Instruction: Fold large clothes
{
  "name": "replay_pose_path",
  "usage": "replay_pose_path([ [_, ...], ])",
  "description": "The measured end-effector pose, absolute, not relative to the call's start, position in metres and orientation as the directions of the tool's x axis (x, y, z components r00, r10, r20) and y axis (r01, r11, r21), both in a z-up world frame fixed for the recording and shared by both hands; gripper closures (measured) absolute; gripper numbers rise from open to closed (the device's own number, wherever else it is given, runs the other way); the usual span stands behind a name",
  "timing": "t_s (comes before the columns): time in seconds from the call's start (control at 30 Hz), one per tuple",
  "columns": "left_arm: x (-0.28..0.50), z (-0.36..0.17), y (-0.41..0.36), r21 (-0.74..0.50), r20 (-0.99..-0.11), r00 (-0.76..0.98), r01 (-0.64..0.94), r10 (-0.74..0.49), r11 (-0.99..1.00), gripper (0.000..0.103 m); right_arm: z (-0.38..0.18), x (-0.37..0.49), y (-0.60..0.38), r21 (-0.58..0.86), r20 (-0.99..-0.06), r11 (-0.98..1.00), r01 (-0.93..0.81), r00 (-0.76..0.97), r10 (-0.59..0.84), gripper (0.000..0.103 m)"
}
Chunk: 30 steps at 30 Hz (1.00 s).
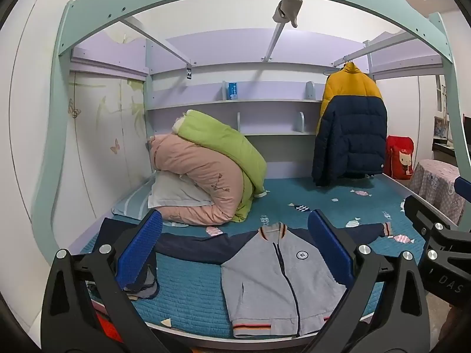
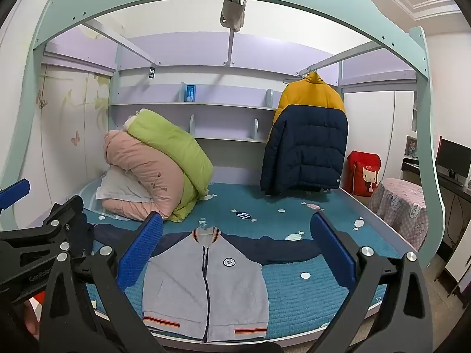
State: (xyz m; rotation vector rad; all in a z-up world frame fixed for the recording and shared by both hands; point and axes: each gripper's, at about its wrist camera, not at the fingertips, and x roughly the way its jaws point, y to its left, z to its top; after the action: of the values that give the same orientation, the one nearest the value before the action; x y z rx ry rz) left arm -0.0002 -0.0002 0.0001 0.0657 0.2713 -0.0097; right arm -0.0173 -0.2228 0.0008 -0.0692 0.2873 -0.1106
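Note:
A grey zip jacket (image 1: 273, 282) with navy sleeves lies flat, front up, on the teal bed cover (image 1: 191, 294), sleeves spread to both sides. It also shows in the right wrist view (image 2: 206, 288). My left gripper (image 1: 235, 250) is open and empty, held above the jacket's front edge. My right gripper (image 2: 235, 250) is open and empty too, hovering over the jacket. The right gripper also shows at the right edge of the left wrist view (image 1: 435, 235). The left gripper's body shows at the left of the right wrist view (image 2: 44, 235).
Rolled pink and green quilts (image 1: 206, 170) and a pillow sit at the bed's back left. A yellow and navy puffer coat (image 1: 350, 129) hangs at the back right. A red bag (image 2: 363, 173) and a covered stool (image 2: 403, 209) stand right of the bed. A dark garment (image 1: 138, 282) lies at the left.

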Motion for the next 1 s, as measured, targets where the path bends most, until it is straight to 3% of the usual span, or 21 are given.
replay_pose_path([
  [1.0,0.004,-0.005,-0.004,0.050,-0.284,0.959,0.029,-0.013,0.998,0.005,-0.006,-0.015,-0.228,-0.092,-0.273,0.989,0.112,0.953,-0.133,0.007],
])
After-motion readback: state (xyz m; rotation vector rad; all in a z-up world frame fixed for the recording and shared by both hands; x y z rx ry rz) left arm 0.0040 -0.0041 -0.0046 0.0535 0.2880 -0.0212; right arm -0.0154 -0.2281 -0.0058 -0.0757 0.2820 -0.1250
